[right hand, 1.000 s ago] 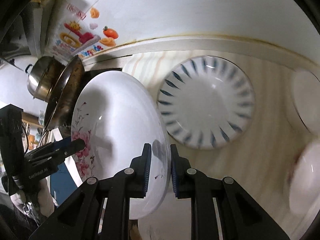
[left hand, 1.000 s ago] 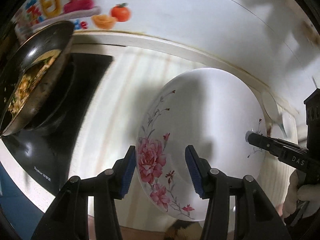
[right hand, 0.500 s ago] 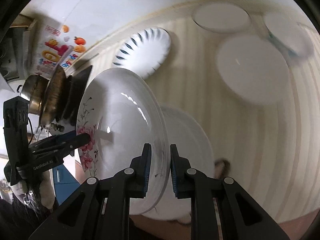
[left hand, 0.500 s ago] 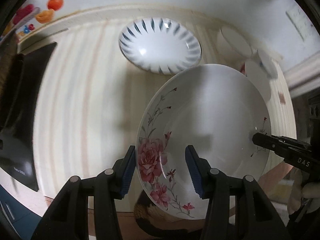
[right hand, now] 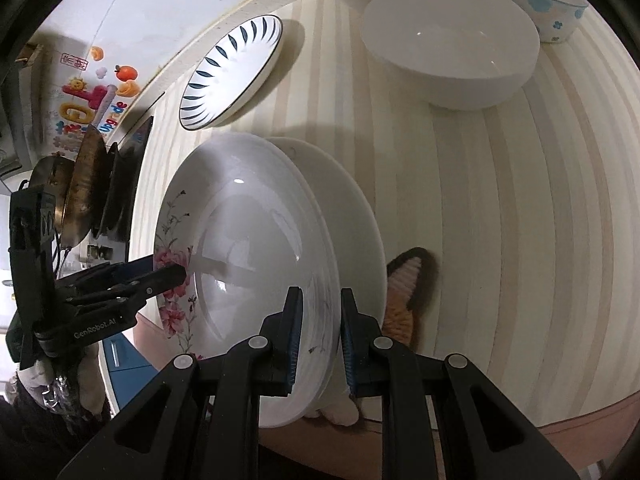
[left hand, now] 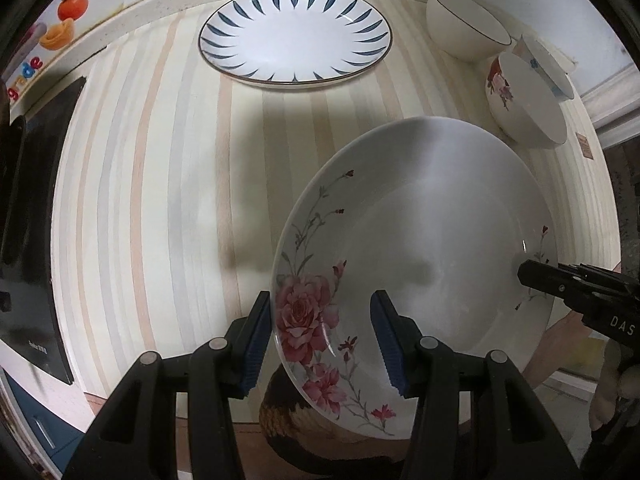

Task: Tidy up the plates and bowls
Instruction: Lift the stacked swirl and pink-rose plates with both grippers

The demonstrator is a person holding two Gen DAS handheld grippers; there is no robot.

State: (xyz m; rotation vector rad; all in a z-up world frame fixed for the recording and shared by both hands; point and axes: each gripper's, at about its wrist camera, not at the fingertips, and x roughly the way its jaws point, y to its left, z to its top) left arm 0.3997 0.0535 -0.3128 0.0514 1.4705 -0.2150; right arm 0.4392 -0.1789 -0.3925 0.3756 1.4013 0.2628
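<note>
A deep white plate with pink roses (left hand: 420, 248) (right hand: 248, 260) is carried by both grippers, tilted, over the striped counter. My left gripper (left hand: 322, 328) is shut on its rose-painted rim. On the opposite rim my right gripper (right hand: 318, 336) is shut; its dark finger shows in the left wrist view (left hand: 560, 284). Right under the carried plate lies a plain white plate (right hand: 348, 216); I cannot tell whether they touch. A plate with blue leaf marks (left hand: 296, 36) (right hand: 232, 72) lies by the back wall.
Three bowls stand at the back right: a white one with a dark rim (left hand: 464, 24), a rose-painted one (left hand: 524, 100) and a blue-flowered one (right hand: 552, 4). A black cooktop (left hand: 36, 220) with a pan (right hand: 80, 188) is at the left. The counter's front edge (right hand: 560, 420) is close.
Both grippers have carried the rose plate rightward and lower, away from the cooktop and pan, to above the plain white plate. The bowls have come into view. Both grips are unchanged.
</note>
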